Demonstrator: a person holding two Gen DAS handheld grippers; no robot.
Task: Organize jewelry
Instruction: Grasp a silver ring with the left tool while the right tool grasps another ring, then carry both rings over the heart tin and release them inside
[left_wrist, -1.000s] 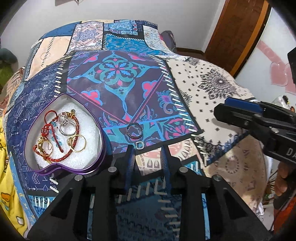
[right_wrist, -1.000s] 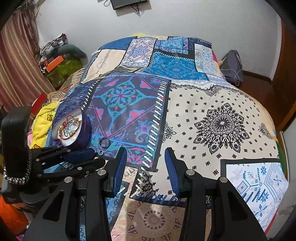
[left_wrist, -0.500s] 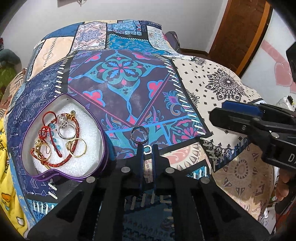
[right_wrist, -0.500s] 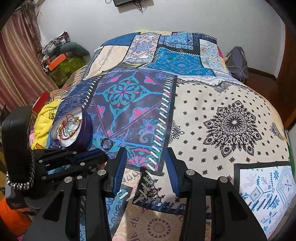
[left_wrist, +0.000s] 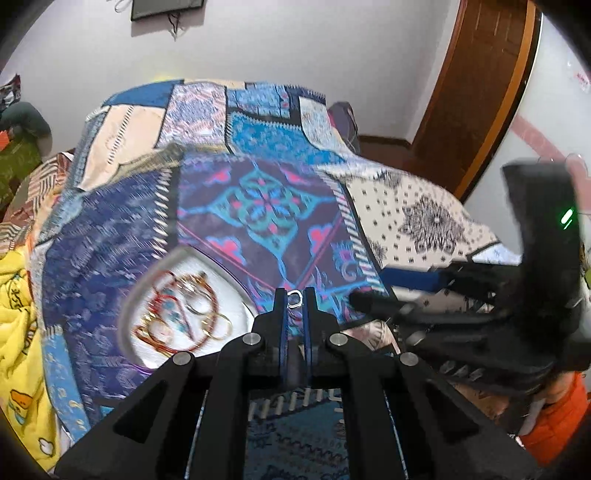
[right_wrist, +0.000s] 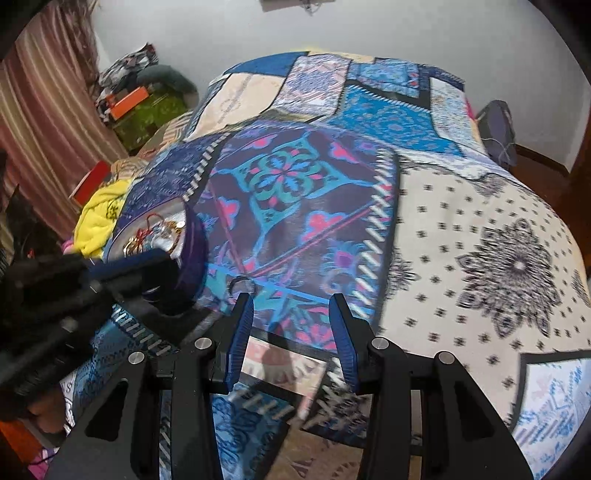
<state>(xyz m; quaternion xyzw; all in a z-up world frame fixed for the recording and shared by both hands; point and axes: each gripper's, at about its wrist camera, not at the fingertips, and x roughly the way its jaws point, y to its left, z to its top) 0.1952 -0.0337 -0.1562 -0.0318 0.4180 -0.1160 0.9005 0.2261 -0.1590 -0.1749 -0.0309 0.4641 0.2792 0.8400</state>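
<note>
Left wrist view, left hand-held gripper (left_wrist: 294, 295) clenched on small ring (left_wrist: 294, 298), heart-shaped tray (left_wrist: 127, 317) alongside, right hand-held gripper (right_wrist: 291, 306) released.

Left hand-held gripper (left_wrist: 294, 295) pinched nearly closed; right hand-held gripper (right_wrist: 291, 310) parted.

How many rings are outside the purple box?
2. A small silver ring is pinched in the left claw; a larger ring lies on the bedspread beside the purple box, near the right claw. Others could be hidden behind the claws.
</note>
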